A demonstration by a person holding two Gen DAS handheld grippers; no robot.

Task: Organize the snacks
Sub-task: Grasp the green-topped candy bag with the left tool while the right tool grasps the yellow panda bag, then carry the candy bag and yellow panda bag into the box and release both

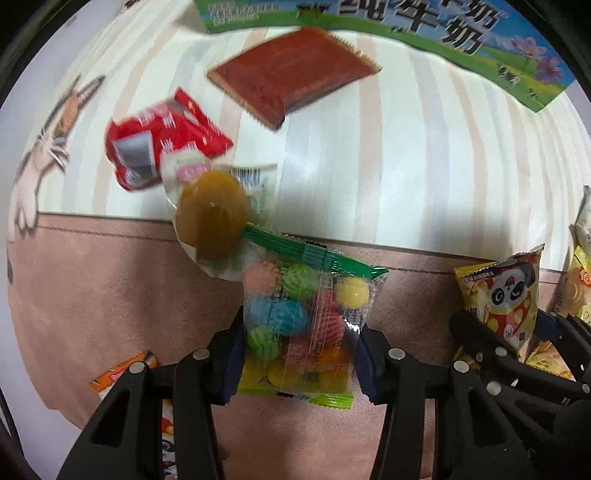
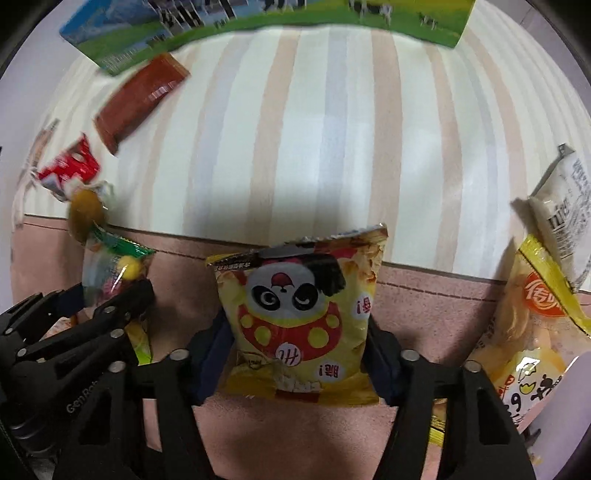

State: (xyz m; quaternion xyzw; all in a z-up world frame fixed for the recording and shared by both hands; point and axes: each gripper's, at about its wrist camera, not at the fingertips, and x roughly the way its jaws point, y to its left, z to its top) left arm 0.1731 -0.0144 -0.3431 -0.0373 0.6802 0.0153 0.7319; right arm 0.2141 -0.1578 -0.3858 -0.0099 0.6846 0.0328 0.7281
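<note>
My left gripper (image 1: 299,354) points down, shut on a clear candy bag (image 1: 306,317) of coloured balls with a green top seal; its pads press both sides. My right gripper (image 2: 295,354) is shut on a yellow panda snack bag (image 2: 295,306), pinched at its sides over the pink cloth. In the left wrist view the panda bag (image 1: 506,295) and right gripper (image 1: 506,332) sit at the right. In the right wrist view the candy bag (image 2: 107,269) and left gripper (image 2: 107,299) sit at the left.
On the striped cloth (image 1: 406,166) lie a brown flat packet (image 1: 295,74), a red packet (image 1: 162,144) and a round brownish sealed cup (image 1: 212,214). A milk carton box (image 1: 443,33) runs along the far edge. A yellow chips bag (image 2: 535,332) and white packet (image 2: 565,206) lie right.
</note>
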